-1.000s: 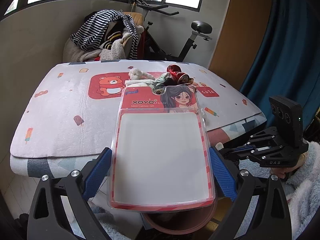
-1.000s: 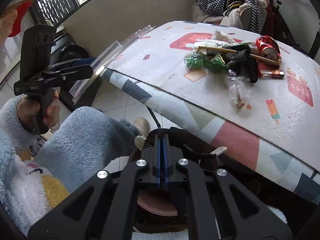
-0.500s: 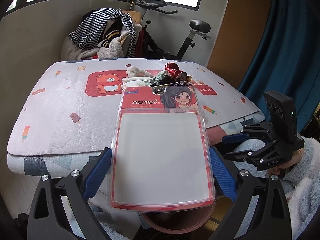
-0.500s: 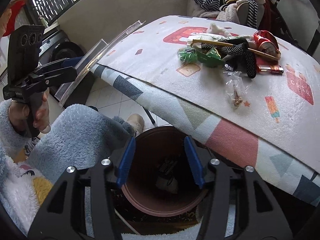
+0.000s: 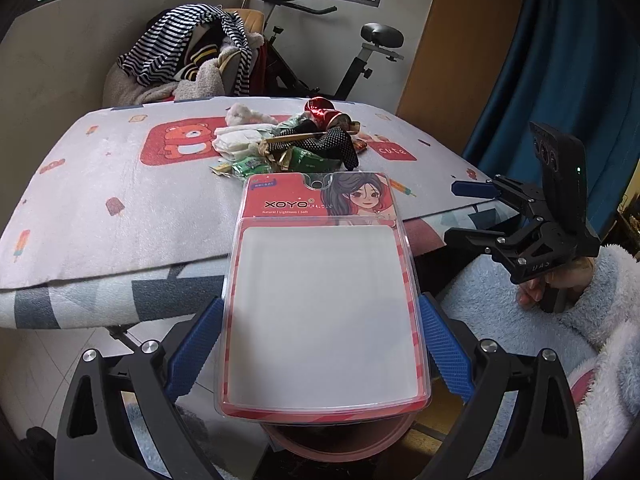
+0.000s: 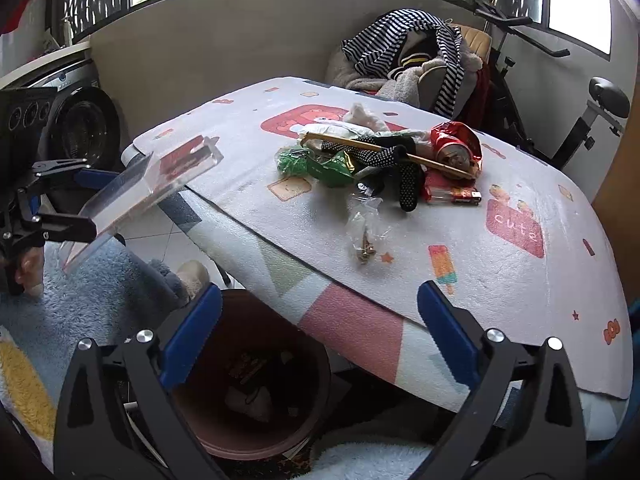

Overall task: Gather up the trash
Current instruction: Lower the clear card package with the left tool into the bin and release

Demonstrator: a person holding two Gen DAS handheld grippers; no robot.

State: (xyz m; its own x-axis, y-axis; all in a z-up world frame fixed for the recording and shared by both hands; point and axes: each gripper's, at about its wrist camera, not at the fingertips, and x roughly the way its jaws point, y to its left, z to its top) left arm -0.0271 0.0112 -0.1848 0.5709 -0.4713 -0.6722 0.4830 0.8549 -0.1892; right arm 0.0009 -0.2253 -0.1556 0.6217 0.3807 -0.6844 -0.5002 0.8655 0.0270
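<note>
Clear XOYO blister pack [image 5: 324, 300], red card backing, is clamped by both side edges in the left tongs [image 5: 320, 350], held above the brown bin [image 6: 256, 384] on the floor beside the worktop [image 6: 520, 280]. Right tongs [image 6: 320, 340] spread wide, holding nothing, over the worktop edge. Remaining trash pile [image 6: 384, 160] lies mid-worktop: crushed red can [image 6: 456, 146], green wrappers [image 6: 316, 164].

Behind the table [image 6: 520, 280] — an exercise bike [image 5: 360, 60], clothes-heaped chair [image 6: 420, 64], blue curtain [image 5: 560, 60].
</note>
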